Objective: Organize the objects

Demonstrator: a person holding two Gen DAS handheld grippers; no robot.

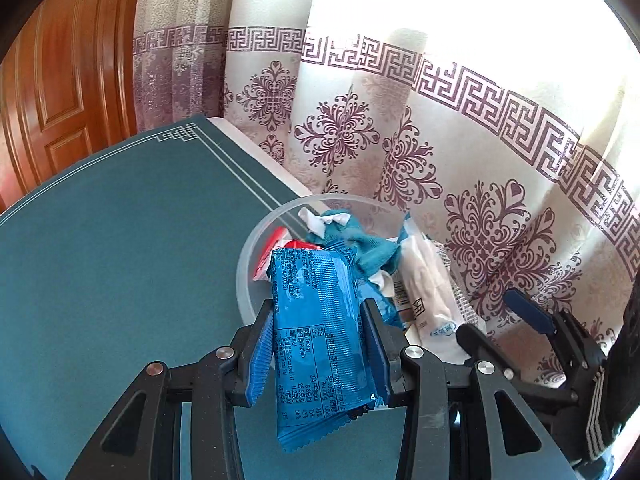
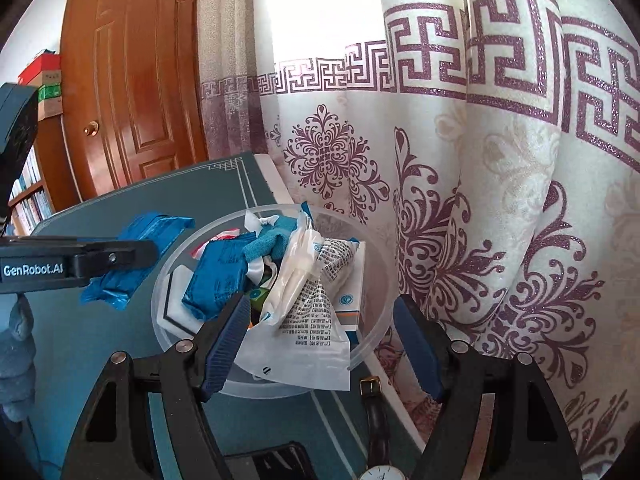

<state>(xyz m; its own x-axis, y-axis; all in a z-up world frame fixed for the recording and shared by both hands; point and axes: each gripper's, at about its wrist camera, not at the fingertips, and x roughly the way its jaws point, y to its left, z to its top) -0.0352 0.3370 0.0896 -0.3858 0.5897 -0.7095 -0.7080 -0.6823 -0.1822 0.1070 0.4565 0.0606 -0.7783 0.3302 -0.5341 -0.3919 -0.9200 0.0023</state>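
My left gripper (image 1: 320,320) is shut on a blue snack packet (image 1: 320,344) and holds it above the near rim of a clear plastic bowl (image 1: 244,264). The bowl holds a teal cloth (image 1: 360,240), a red-and-white wrapper (image 1: 276,244) and a white sachet (image 1: 424,280). In the right wrist view the same packet (image 2: 136,248) hangs in the left gripper (image 2: 132,256) left of the bowl (image 2: 376,280). My right gripper (image 2: 324,340) is open and empty at the bowl's near edge, over a white printed pouch (image 2: 312,320) and next to another blue packet (image 2: 216,280).
The bowl stands at the right edge of a dark teal table mat (image 1: 120,240), close against a patterned curtain (image 1: 480,140). A wristwatch (image 2: 376,440) lies on the mat just in front of the bowl. A wooden door (image 2: 132,80) and a bookshelf (image 2: 28,200) stand behind.
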